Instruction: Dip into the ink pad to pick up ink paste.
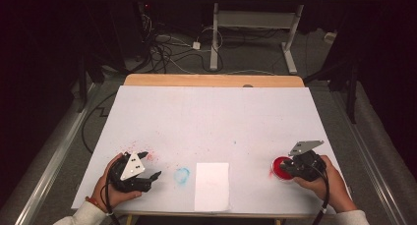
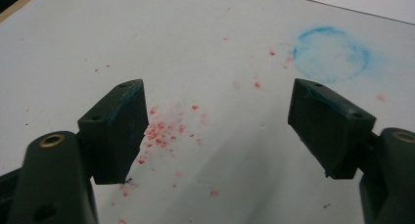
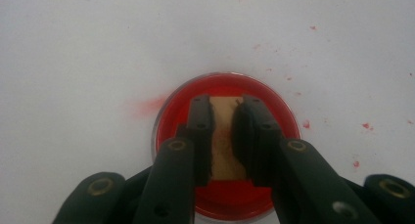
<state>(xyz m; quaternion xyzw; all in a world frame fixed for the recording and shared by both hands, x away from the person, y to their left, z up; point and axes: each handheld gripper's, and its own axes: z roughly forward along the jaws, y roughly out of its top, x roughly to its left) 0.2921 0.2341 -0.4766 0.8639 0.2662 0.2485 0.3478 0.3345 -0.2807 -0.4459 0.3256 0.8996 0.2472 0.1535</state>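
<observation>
Inside red dish, jaw-clamped tan block.

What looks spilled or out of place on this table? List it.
Red specks are scattered on the white table cover by the left gripper, a blue ring stain lies nearby, and a red smear sits beside the red dish. The paper sheet lies clean.

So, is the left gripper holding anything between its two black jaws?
No, the left gripper stands open, with just the white table surface and red paint specks between its jaws.
</observation>
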